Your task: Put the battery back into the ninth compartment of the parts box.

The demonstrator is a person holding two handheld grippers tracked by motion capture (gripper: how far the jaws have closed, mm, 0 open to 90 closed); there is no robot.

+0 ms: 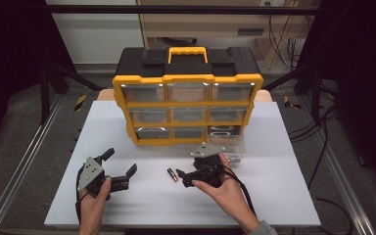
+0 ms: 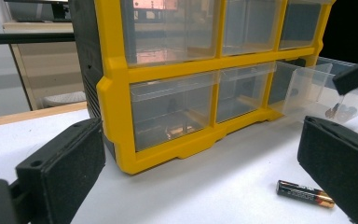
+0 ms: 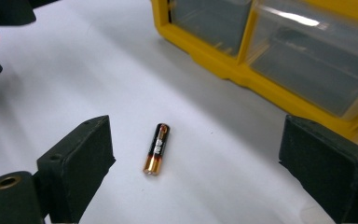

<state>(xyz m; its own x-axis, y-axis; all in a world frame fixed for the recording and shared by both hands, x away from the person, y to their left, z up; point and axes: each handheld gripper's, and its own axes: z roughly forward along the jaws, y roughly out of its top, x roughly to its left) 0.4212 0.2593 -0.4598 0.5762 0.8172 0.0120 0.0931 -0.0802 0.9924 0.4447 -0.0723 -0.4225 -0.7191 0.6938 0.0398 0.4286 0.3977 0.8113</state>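
A black and copper battery (image 1: 172, 174) lies on the white table (image 1: 274, 196), in front of a yellow and black drawer organizer (image 1: 187, 78). My right gripper (image 1: 184, 178) is open just right of the battery, jaws pointing left at it. In the right gripper view the battery (image 3: 156, 148) lies between and a little ahead of the wide-apart jaws of the gripper (image 3: 200, 163). My left gripper (image 1: 122, 161) is open farther left, empty. In the left gripper view the battery (image 2: 305, 193) lies by the right jaw of that gripper (image 2: 200, 177).
The organizer's bottom right clear drawer (image 1: 229, 143) is pulled out onto the table; small dark items (image 2: 340, 111) lie in it. The other drawers (image 2: 172, 109) are closed. Bare table lies along the front edge and to both sides.
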